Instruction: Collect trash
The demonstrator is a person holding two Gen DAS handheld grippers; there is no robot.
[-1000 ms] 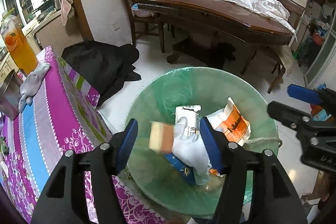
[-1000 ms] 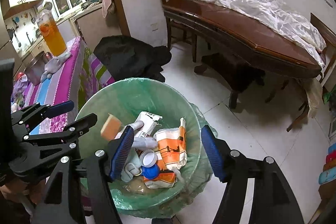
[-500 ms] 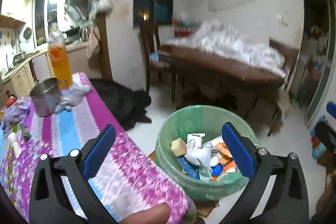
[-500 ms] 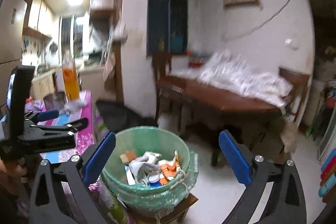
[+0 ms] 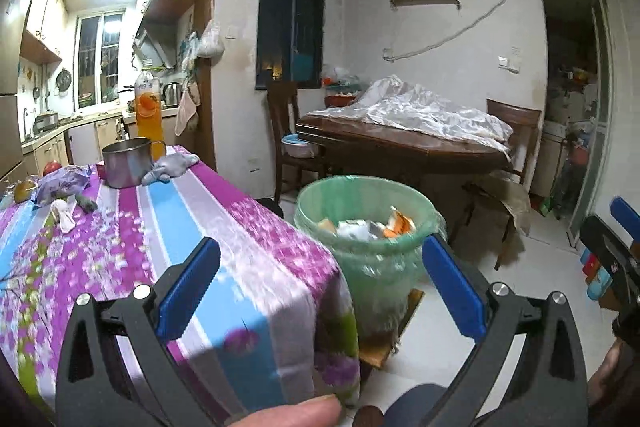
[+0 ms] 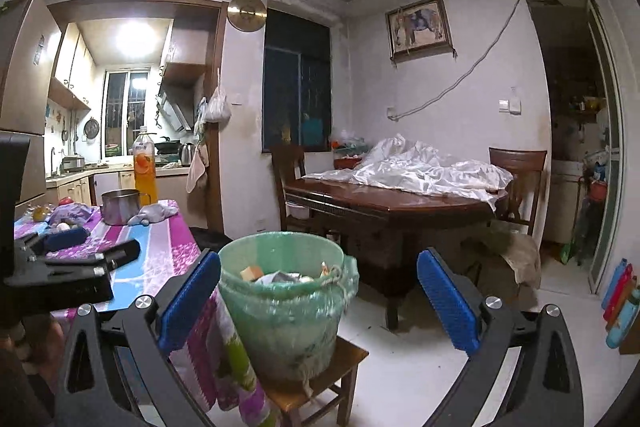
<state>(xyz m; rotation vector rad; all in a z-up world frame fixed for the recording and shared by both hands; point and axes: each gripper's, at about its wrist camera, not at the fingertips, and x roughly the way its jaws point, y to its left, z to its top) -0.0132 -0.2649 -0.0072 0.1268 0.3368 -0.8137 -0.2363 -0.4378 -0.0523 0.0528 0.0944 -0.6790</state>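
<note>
The table (image 5: 120, 247), under a purple, blue and white striped floral cloth, ends in a corner just beside the green-lined trash bin (image 6: 280, 291), which stands on a low wooden stool (image 6: 320, 387). Bare white floor (image 6: 420, 367) lies open to the right of the bin, as far as the dark dining table (image 6: 384, 203).

The left gripper (image 5: 320, 283) has just been opening; its blue pads stand wide with nothing between them, above the cloth's corner. The right gripper (image 6: 318, 295) has likewise just spread and is empty, framing the bin, which sits ahead of it.

Wrappers (image 5: 396, 223) and a sponge-like block (image 6: 251, 273) lie in the bin. At the table's far end stand a steel pot (image 5: 126, 163), an orange drink bottle (image 5: 148, 107), a grey rag (image 5: 172, 167) and a purple bag (image 5: 60, 185).
</note>
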